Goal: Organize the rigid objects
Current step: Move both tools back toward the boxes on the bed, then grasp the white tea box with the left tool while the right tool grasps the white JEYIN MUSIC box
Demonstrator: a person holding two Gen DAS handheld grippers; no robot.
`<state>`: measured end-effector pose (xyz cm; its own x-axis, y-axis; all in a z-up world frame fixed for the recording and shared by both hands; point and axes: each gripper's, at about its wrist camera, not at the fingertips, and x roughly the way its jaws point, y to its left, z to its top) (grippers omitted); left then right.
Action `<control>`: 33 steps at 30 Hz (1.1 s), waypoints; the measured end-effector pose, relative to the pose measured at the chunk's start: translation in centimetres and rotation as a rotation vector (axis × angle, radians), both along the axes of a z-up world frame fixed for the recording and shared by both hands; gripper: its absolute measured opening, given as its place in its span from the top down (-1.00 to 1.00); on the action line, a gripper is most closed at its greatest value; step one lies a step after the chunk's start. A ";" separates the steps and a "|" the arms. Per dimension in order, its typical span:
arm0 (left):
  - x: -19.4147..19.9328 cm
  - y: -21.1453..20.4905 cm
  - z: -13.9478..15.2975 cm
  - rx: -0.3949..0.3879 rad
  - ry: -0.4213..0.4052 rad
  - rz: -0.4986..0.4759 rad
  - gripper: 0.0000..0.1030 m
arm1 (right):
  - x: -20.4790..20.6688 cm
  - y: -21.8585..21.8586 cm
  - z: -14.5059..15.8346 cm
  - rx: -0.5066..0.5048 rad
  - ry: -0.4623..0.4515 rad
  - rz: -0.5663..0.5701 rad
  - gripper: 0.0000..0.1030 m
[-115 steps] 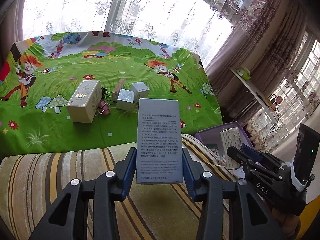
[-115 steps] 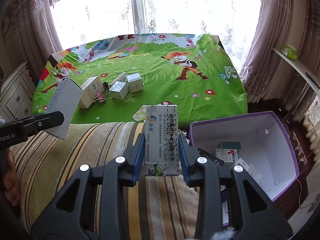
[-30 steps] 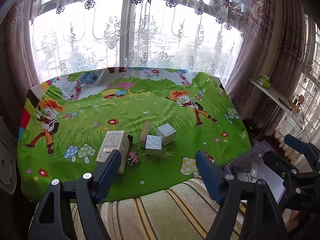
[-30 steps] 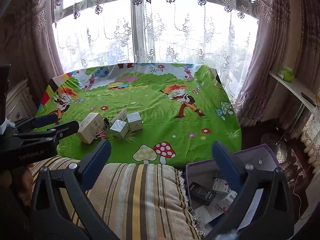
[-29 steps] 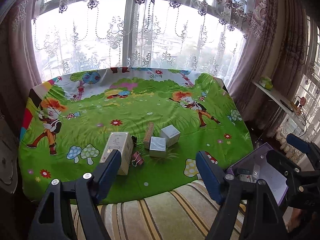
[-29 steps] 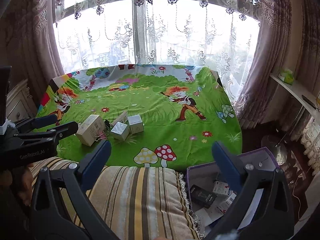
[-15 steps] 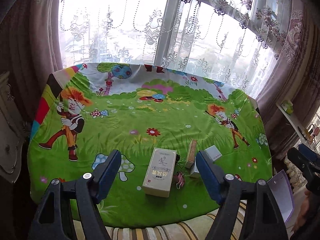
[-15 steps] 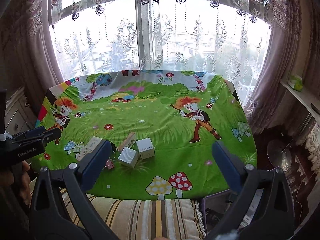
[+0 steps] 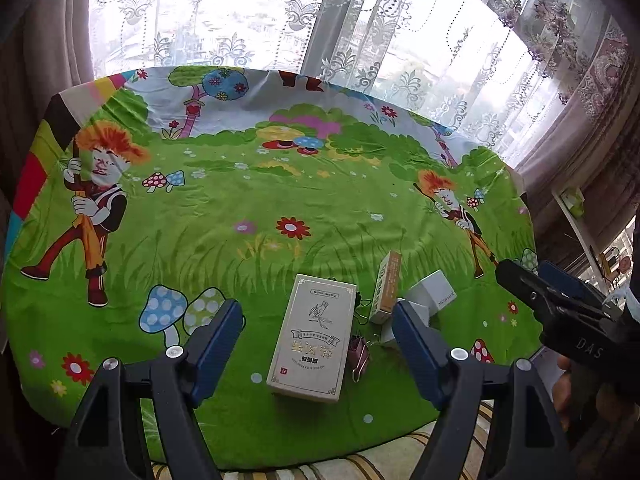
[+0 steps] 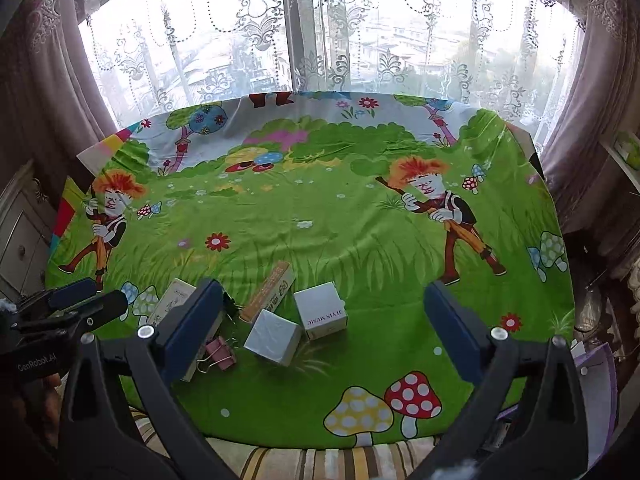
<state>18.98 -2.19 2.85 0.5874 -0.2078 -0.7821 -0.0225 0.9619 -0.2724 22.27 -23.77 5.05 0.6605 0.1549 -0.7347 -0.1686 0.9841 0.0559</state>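
Left hand-held gripper (image 9: 316, 328) open over flat cream box (image 9: 313, 338), gold print.

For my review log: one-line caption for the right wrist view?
Open right gripper above silver cube box and white cube box on green cartoon tablecloth.

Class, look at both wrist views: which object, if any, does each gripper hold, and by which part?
Nothing is held. The left gripper and the right gripper both stand open and empty above the boxes on the green tablecloth.
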 end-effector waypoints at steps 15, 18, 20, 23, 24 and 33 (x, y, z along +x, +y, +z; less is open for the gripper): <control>0.4 -1.4 -4.8 0.061 0.091 -0.044 -0.51 | 3.5 1.0 -7.6 -0.060 0.144 0.024 -0.68; 0.4 -1.4 -5.2 0.056 0.102 -0.042 -0.51 | 4.0 0.8 -8.5 -0.048 0.173 0.025 -0.51; 0.4 -1.3 -5.3 0.052 0.107 -0.042 -0.50 | 4.2 0.8 -8.7 -0.039 0.185 0.030 -0.35; 0.5 -1.4 -5.5 0.052 0.113 -0.049 -0.36 | 4.3 0.9 -9.1 -0.035 0.205 0.042 -0.04; 0.5 -1.4 -5.6 0.054 0.118 -0.047 -0.32 | 4.3 0.9 -9.2 -0.030 0.210 0.046 0.03; 0.2 -1.0 -5.5 0.036 0.103 -0.029 -0.05 | 3.8 0.1 -8.6 -0.012 0.164 0.008 0.11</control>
